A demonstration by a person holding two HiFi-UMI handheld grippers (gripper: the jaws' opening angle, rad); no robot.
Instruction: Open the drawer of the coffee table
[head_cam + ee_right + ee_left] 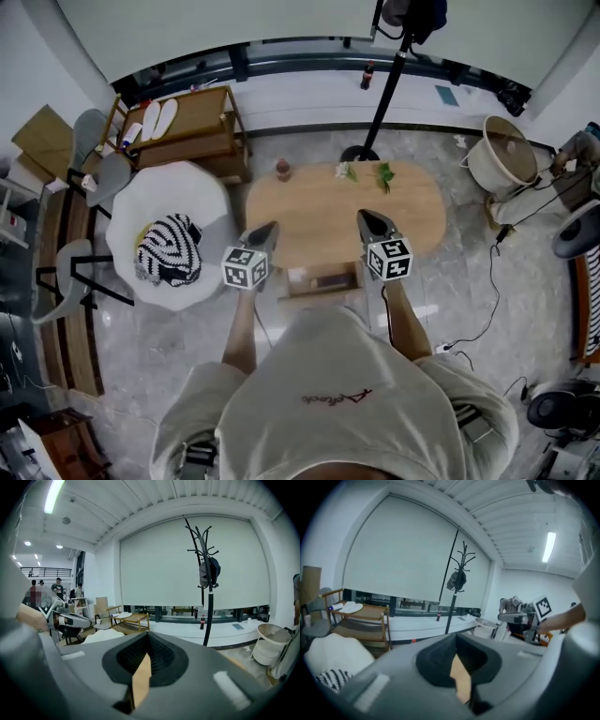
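The oval wooden coffee table [412,220] lies ahead of me in the head view. Its drawer [323,279] sticks out from the near edge, with its inside showing. My left gripper [270,228] hangs in the air over the table's near left part, jaws shut and empty. My right gripper [365,217] is held over the near middle, also shut with nothing in it. Both point level toward the far wall. In the left gripper view the jaws [457,638] meet, and likewise in the right gripper view [149,638]. Neither gripper touches the drawer.
A white round seat [164,202] with a striped cushion [170,249] stands left of the table. A small bottle [282,169] and green sprigs [382,174] sit on the table's far edge. Beyond are a coat stand [380,98], a wooden armchair [192,127] and a white basin [502,155].
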